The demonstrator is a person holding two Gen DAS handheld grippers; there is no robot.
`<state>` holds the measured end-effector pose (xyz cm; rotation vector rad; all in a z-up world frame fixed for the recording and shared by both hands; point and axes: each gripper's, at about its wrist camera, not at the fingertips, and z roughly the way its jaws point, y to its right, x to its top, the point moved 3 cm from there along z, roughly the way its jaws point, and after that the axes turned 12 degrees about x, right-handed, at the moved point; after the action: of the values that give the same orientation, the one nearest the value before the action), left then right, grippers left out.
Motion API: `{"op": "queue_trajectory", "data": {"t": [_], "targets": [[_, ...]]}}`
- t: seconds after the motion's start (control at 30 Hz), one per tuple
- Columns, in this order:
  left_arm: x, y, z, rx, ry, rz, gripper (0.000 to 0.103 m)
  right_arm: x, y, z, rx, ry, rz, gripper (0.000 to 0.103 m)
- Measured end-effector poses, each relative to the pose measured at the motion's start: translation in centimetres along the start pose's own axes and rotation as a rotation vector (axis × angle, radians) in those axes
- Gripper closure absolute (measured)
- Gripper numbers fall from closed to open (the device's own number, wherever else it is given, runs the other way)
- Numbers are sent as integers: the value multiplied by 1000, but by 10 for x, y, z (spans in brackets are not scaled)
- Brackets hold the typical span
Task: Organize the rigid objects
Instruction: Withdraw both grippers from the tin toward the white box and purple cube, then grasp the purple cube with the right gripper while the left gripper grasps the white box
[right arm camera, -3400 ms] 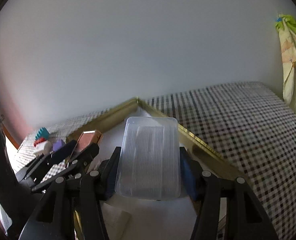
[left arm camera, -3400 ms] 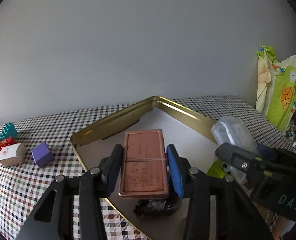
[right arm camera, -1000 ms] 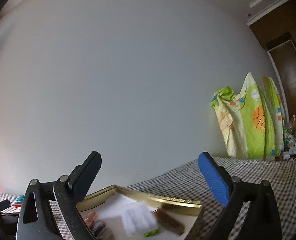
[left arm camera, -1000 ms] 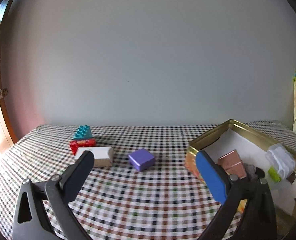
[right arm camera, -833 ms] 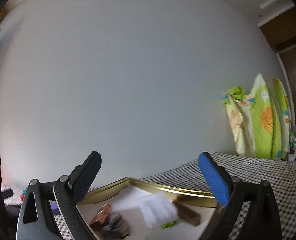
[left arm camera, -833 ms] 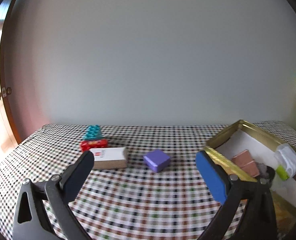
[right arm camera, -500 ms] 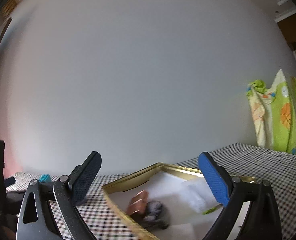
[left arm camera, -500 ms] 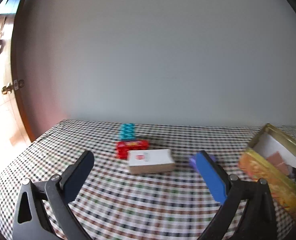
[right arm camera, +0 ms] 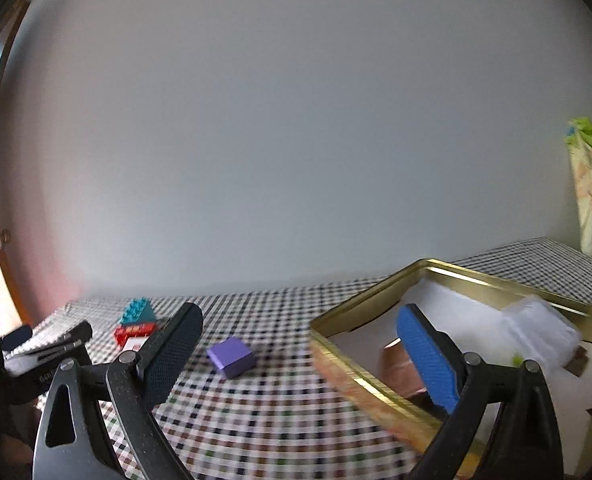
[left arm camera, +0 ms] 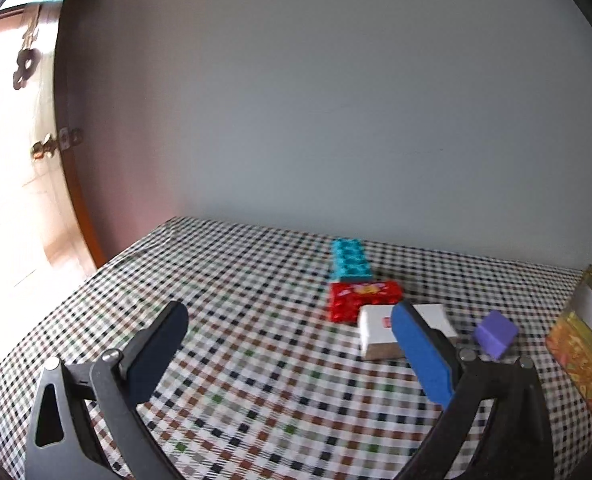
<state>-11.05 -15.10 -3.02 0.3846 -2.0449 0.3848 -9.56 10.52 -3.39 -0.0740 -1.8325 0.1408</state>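
Hovering above the checked tablecloth (left arm camera: 255, 320), the left gripper (left arm camera: 287, 354) is holding its jaws spread wide with nothing between them. Going left to right in the left wrist view, a teal studded building block (left arm camera: 350, 260) is lying farthest back, a red block (left arm camera: 362, 300) is sitting just in front of it and touching it, and a white box (left arm camera: 380, 330) with a small red mark is lying just in front of the red block, partly hidden behind the gripper's blue right finger (left arm camera: 422, 354). A small purple box (left arm camera: 494, 334) is resting near the white box, to its right, and the patterned wall of a gold tin (left arm camera: 580, 364) is showing at the far right edge.

The right gripper (right arm camera: 298, 354) is also gaping open and empty. In its view the purple box (right arm camera: 231, 357) is lying between the two fingers, on the cloth beyond them. The gold tin (right arm camera: 360, 312) is sitting to the right, behind the blue finger (right arm camera: 426, 360), holding a copper-coloured tin (right arm camera: 398, 368) and a clear plastic case (right arm camera: 540, 334).
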Motion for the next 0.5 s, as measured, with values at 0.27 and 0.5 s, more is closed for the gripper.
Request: {"op": "queue_trajectory", "data": {"t": [0.27, 0.5], "targets": [[-2, -10, 10, 59, -61, -25, 1, -2, -50, 53, 127, -138, -169, 4], [-3, -16, 26, 57, -133, -36, 1, -11, -54, 114, 216, -406, -153, 23]]}}
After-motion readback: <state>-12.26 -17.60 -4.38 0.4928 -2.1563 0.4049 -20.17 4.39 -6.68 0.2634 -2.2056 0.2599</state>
